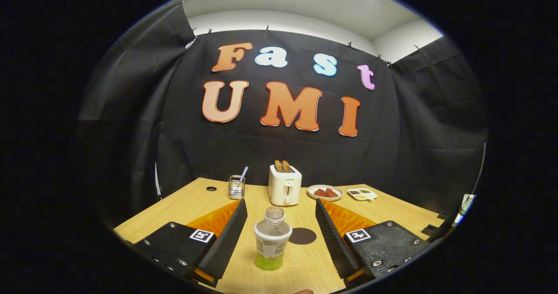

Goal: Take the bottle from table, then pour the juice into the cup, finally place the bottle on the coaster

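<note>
A small clear bottle [272,239] with a little green juice at its base and no cap stands upright on the wooden table [392,211], between my two fingers. My gripper [280,209] is open wide, with a gap on each side of the bottle, so neither finger touches it. A dark round coaster [303,236] lies flat on the table just right of the bottle and a bit beyond it. I cannot make out a cup.
Beyond the fingers stand a white toaster [285,184] with two slices in it, a wire holder with a spoon [236,186] to its left, and a plate of red food [325,192] and a small divided dish [362,194] to its right.
</note>
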Demonstrator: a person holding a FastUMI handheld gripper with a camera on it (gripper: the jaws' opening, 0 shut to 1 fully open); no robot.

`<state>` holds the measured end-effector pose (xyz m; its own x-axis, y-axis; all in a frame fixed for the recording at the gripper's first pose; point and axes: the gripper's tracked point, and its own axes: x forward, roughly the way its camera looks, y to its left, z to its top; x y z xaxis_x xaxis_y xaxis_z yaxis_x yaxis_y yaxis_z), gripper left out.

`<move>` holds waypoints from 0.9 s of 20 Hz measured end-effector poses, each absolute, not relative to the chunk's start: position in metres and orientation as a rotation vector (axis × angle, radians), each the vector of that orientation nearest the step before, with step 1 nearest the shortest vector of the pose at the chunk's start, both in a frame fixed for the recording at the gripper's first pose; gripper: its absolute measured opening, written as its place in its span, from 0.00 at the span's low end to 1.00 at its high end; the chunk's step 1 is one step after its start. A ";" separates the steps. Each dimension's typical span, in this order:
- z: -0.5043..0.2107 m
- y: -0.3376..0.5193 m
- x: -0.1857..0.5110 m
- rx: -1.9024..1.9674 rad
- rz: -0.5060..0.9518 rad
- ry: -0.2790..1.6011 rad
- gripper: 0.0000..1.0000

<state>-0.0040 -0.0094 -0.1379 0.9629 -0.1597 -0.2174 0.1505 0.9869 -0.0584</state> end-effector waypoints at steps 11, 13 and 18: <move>-0.241 -0.013 0.003 0.029 -0.149 0.399 0.94; -0.257 -0.012 0.005 0.018 -0.138 0.436 0.94; -0.277 -0.003 0.008 -0.011 -0.112 0.468 0.88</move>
<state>0.0079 -0.0028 -0.2770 0.8866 -0.1099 -0.4493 0.1050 0.9938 -0.0358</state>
